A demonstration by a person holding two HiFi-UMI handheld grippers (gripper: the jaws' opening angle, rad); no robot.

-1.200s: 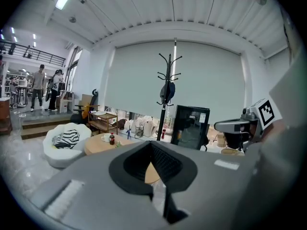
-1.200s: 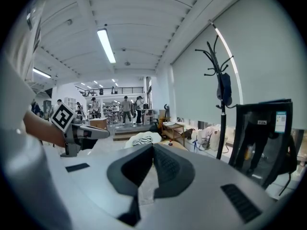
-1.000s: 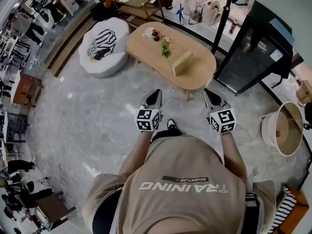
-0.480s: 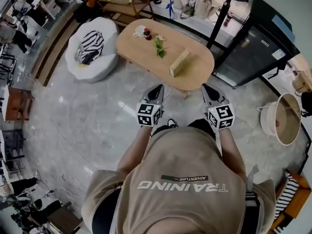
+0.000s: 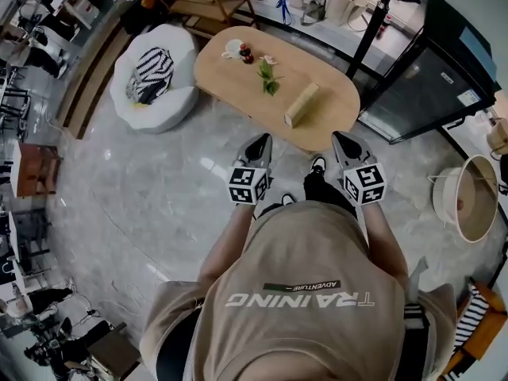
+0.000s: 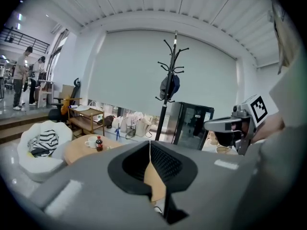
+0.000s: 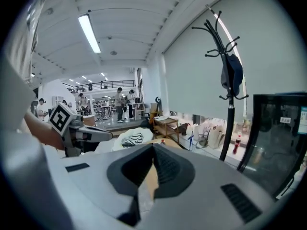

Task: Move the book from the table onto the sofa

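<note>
Book (image 5: 302,104) lies on the wood surface (image 5: 230,74). L tool (image 5: 260,141) & R tool (image 5: 344,141) hang just short of it, both clenched w/ nothing in them.

On the person's tan shirt (image 5: 298,324), in the lower middle of the head view, "TRAINING" is printed in large pale letters and is seen upside down. Just above it, a small dark strip (image 5: 302,286) is marked "ADVENTURE", likewise upside down.
</note>
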